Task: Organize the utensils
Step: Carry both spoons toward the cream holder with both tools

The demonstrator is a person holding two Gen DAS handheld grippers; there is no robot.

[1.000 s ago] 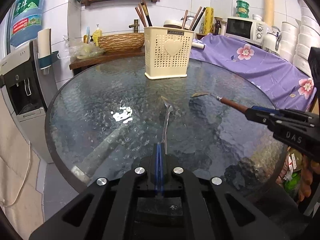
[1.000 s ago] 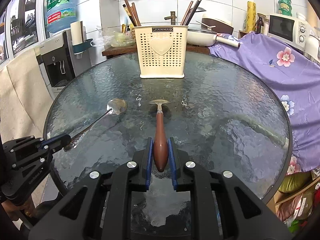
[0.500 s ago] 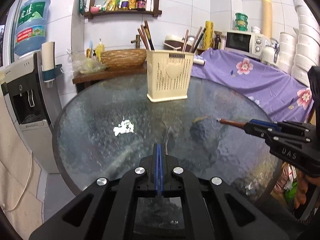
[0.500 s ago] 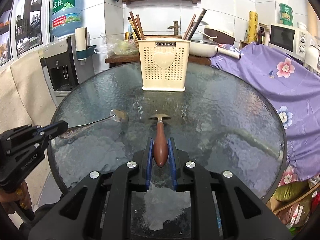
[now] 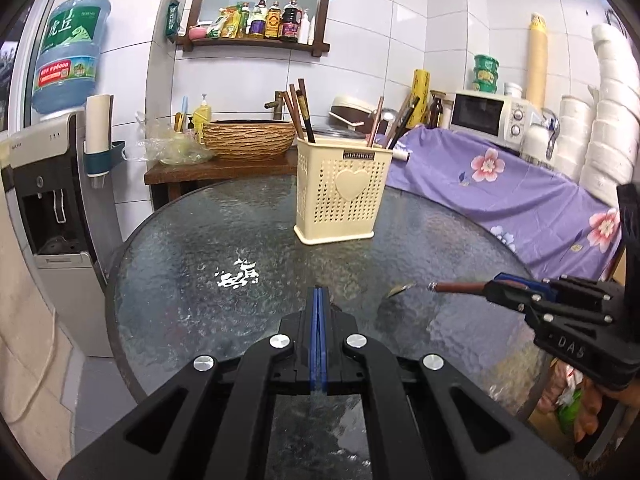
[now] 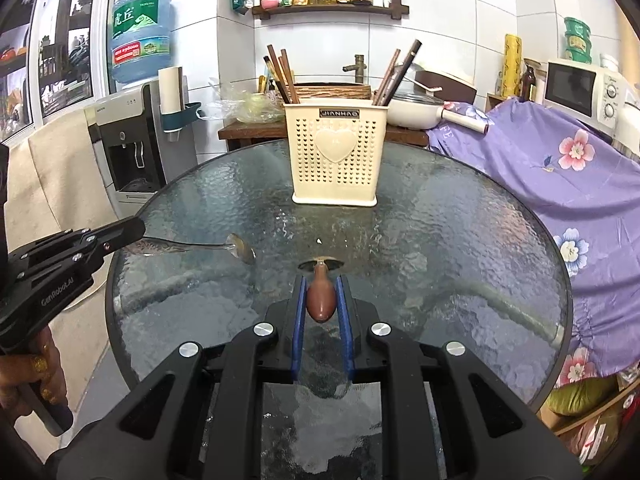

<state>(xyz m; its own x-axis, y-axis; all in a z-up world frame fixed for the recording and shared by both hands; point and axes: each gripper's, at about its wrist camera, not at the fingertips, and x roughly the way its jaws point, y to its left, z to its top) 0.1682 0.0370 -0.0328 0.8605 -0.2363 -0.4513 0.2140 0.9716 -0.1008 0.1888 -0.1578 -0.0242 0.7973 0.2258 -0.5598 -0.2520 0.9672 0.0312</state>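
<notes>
White glossy tiled walls [image 5: 460, 20] enclosed the room; a dark wooden wall shelf [image 5: 256, 44] carried bottles, and a grey water dispenser [image 5: 48, 208] stood beside a purple floral cloth [image 6: 560, 184].

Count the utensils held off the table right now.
2. A metal spoon in the left claw, and a brown-handled utensil in the right claw. Sticks in the holder excluded.
</notes>
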